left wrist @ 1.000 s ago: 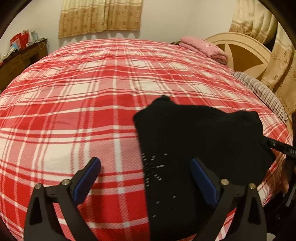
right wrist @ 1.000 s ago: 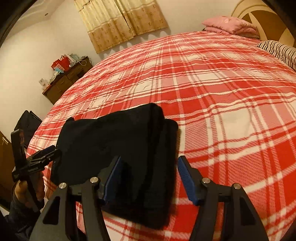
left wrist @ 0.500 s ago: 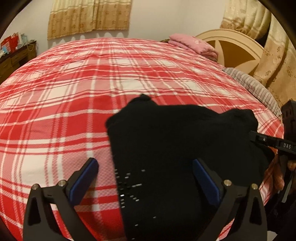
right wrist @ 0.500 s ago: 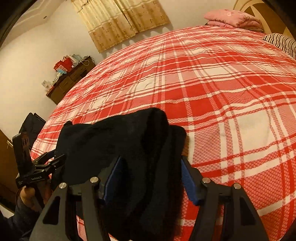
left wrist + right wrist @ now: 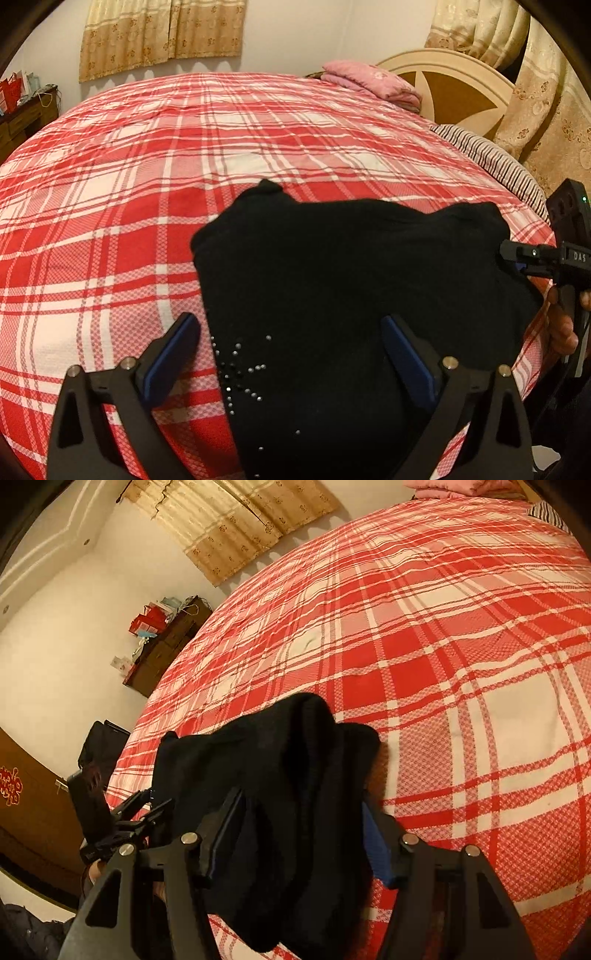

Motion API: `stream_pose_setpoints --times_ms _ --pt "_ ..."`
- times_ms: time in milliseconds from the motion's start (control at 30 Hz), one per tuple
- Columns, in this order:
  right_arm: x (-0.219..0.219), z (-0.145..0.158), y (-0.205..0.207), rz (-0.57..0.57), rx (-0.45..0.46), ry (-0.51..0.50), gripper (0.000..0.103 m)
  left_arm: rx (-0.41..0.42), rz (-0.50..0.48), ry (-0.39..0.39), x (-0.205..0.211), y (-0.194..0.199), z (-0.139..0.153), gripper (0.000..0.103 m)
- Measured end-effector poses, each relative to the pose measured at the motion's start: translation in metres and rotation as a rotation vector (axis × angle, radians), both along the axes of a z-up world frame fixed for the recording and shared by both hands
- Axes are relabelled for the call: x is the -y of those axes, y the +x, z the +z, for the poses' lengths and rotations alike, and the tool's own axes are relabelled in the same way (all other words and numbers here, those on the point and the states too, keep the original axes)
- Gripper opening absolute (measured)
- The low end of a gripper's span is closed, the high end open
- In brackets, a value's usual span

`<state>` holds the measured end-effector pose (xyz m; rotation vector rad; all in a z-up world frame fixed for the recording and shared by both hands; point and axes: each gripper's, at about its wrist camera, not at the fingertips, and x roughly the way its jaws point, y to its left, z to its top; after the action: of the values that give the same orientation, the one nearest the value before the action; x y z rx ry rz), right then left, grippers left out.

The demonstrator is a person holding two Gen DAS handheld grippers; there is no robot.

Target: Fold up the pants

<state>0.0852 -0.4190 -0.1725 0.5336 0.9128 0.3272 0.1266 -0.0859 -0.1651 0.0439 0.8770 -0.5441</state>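
Note:
The black pants [image 5: 351,295] lie folded in a thick bundle near the front edge of the red plaid bed [image 5: 184,166]; small silver studs show on the near left part. My left gripper [image 5: 291,350] is open, its fingers astride the near left end of the bundle. In the right wrist view the pants [image 5: 280,775] bulge up between the fingers of my right gripper [image 5: 299,827], which is open around the bundle's right end. The right gripper also shows in the left wrist view [image 5: 517,258] at the bundle's right edge. The left gripper shows in the right wrist view [image 5: 147,808].
A pink folded blanket [image 5: 369,81] and a striped pillow [image 5: 491,158] lie by the headboard [image 5: 450,85] at the far right. A dark wooden cabinet [image 5: 162,646] with red bags stands against the wall. A dark bag [image 5: 99,742] sits by the bed's left side.
Both grippers have moved in over the pants: the left one slid right to straddle the bundle's end, the right one pushed forward so the cloth now fills the gap between its fingers.

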Motion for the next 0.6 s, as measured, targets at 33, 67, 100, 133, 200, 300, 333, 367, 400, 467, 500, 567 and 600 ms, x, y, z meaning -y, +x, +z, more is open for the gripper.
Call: stream_pose_setpoints --times_ms 33,67,100,133,200,300,333,367,400,467,500,567,600 --pt "0.000 -0.001 0.001 -0.005 -0.007 0.008 0.062 0.001 0.001 0.001 0.000 0.000 0.000 0.100" --pt "0.000 -0.001 0.001 -0.008 -0.011 0.014 0.062 0.001 0.001 0.002 0.001 -0.001 0.000 0.100" --pt "0.000 -0.001 0.001 -0.010 -0.011 0.015 0.062 0.000 0.001 0.001 0.000 0.000 0.000 0.100" --pt "-0.002 -0.002 0.002 -0.013 -0.012 0.005 0.062 0.000 0.000 0.001 0.000 0.000 0.000 0.100" --pt "-0.007 -0.002 0.003 -0.012 -0.018 -0.037 0.062 -0.001 -0.002 0.000 -0.001 -0.001 0.000 0.100" --pt "-0.015 -0.001 0.003 0.000 -0.009 -0.086 0.053 -0.009 -0.007 -0.015 -0.006 -0.002 0.002 0.093" --pt "-0.014 -0.001 0.002 0.012 -0.007 -0.067 0.044 -0.014 -0.011 -0.025 -0.008 -0.001 0.003 0.086" --pt "-0.012 -0.003 0.001 0.024 -0.008 -0.019 0.041 -0.028 -0.021 -0.048 -0.011 -0.002 0.004 0.078" --pt "-0.009 -0.004 0.000 0.031 -0.006 0.007 0.038 -0.040 -0.026 -0.068 -0.014 -0.002 0.005 0.074" --pt "-0.009 -0.006 -0.001 0.047 0.004 0.028 0.035 -0.062 -0.039 -0.109 -0.017 -0.001 0.005 0.062" --pt "-0.010 -0.006 -0.002 0.047 0.009 0.029 0.033 -0.059 -0.050 -0.118 -0.017 -0.002 0.004 0.059" --pt "-0.014 -0.002 -0.004 0.046 0.038 0.010 0.032 -0.044 -0.080 -0.158 -0.019 -0.005 0.007 0.021" --pt "-0.016 0.001 -0.005 0.048 0.050 -0.003 0.031 -0.036 -0.077 -0.180 -0.022 -0.007 0.010 0.020"
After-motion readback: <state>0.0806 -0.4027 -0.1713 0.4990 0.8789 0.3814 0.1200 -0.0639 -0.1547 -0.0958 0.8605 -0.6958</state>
